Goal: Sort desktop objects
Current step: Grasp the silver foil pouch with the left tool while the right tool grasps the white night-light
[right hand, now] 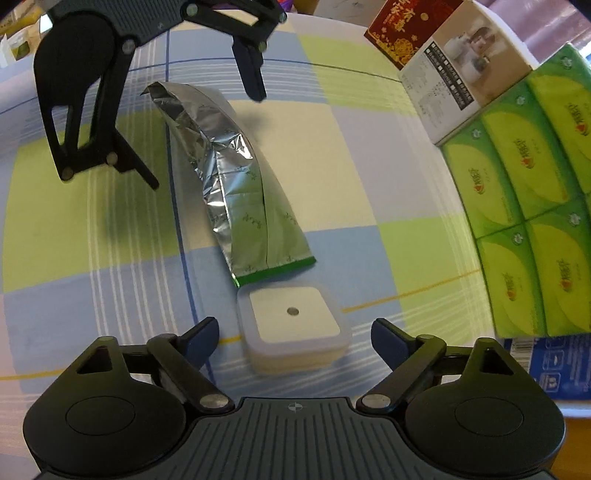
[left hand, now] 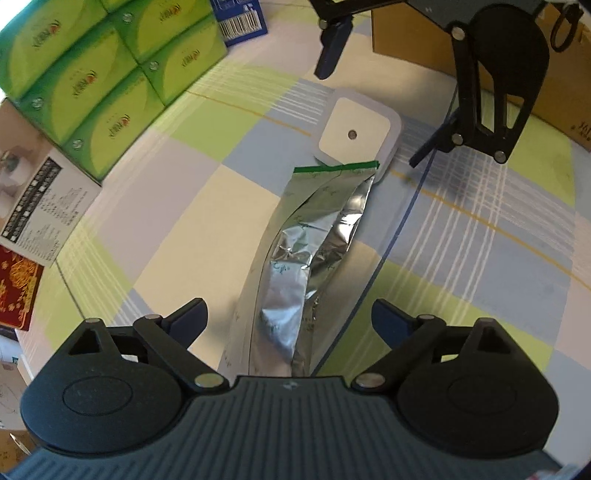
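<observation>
A crumpled silver foil bag [left hand: 306, 258] with a green sealed end lies lengthwise on the checked tablecloth [left hand: 184, 206]. Its green end touches a white square lidded box [left hand: 354, 129] with a small round dot on top. My left gripper [left hand: 288, 319] stands open, one finger on each side of the bag's torn end. In the right wrist view my right gripper [right hand: 293, 336] is open with the white box [right hand: 295, 321] between its fingers, and the bag [right hand: 236, 177] runs away from it toward the left gripper [right hand: 205, 137]. In the left wrist view the right gripper [left hand: 373, 114] hangs over the box.
Stacked green tissue packs [right hand: 524, 221] line one side of the table, with a white printed carton [right hand: 454, 74] and a red box [right hand: 402, 26] beside them. A blue box [left hand: 243, 18] and a cardboard box [left hand: 424, 40] stand at the far edge.
</observation>
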{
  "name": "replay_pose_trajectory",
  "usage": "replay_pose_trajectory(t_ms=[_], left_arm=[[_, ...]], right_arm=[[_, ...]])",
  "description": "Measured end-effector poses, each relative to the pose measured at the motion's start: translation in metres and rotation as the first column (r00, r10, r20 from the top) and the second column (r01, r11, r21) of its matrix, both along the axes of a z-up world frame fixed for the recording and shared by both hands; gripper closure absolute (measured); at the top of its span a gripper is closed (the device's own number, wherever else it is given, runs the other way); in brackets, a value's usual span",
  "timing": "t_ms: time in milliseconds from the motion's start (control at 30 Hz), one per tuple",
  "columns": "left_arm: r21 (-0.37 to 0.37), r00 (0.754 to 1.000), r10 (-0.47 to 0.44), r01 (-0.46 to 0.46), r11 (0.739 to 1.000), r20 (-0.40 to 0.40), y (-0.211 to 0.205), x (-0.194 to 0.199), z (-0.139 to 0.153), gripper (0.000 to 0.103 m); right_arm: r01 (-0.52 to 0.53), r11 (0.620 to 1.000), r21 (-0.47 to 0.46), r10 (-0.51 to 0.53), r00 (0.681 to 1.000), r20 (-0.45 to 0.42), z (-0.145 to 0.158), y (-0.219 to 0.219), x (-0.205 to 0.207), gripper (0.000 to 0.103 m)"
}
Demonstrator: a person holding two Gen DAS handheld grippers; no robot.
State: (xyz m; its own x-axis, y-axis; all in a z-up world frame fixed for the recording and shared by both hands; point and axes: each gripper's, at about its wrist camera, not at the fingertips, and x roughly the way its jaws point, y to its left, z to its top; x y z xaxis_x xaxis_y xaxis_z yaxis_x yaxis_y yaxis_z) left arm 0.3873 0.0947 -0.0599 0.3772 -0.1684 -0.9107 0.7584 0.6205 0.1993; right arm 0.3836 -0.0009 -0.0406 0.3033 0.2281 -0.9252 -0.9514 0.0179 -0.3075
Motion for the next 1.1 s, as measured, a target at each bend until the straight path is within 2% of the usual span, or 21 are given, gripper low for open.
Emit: replay_pose_trajectory(t_ms=[100, 233, 300, 433, 633, 700, 767, 833, 967, 1100], left_arm=[[-0.002, 1.0, -0.002, 0.002, 1.0, -0.018, -0.002, 0.007, -0.007, 0.013], [-0.011, 0.999, 0.003, -0.004, 1.0, -0.048, -0.001, 0.015, -0.015, 0.022], [-0.012, 0.998, 0.002, -0.003, 1.0, -0.06, -0.002, 0.019, -0.018, 0.024], [-0.021, 0.997, -0.001, -0.001, 1.0, -0.08, -0.002, 0.023, -0.022, 0.026], [-0.034, 0.995, 0.015, -0.018, 0.999, -0.098, -0.002, 0.028, -0.024, 0.029], [-0.033, 0.994, 0.022, -0.025, 0.999, -0.107, -0.003, 0.027, -0.024, 0.033], [-0.034, 0.993, 0.028, -0.032, 0.999, -0.118, -0.003, 0.024, -0.023, 0.047], [-0.036, 0.991, 0.039, -0.044, 0.998, -0.131, -0.004, 0.018, -0.022, 0.056], [-0.048, 0.984, 0.091, -0.099, 0.994, -0.151, -0.009, 0.0, -0.02, 0.062], [-0.078, 0.971, 0.155, -0.172, 0.982, -0.183, -0.017, -0.027, -0.018, 0.066]], right_arm=[[-0.019, 1.0, -0.013, 0.019, 1.0, -0.001, -0.007, 0.006, 0.001, 0.019], [-0.019, 0.999, -0.031, 0.018, 1.0, -0.02, -0.015, 0.014, 0.006, 0.028], [-0.017, 0.999, -0.039, 0.016, 0.999, -0.03, -0.019, 0.016, 0.008, 0.034], [-0.017, 0.999, -0.048, 0.015, 0.999, -0.038, -0.022, 0.017, 0.008, 0.038], [0.008, 0.999, -0.035, -0.009, 1.0, -0.029, -0.023, 0.012, 0.004, 0.039], [0.023, 0.999, -0.03, -0.024, 0.999, -0.039, -0.022, 0.01, 0.001, 0.039], [0.038, 0.999, -0.025, -0.039, 0.998, -0.05, -0.021, 0.007, -0.003, 0.039], [0.054, 0.998, -0.021, -0.055, 0.997, -0.052, -0.02, 0.003, -0.009, 0.039], [0.129, 0.992, -0.005, -0.129, 0.989, -0.065, -0.017, -0.007, -0.024, 0.039], [0.245, 0.969, 0.038, -0.24, 0.965, -0.101, -0.01, -0.022, -0.046, 0.039]])
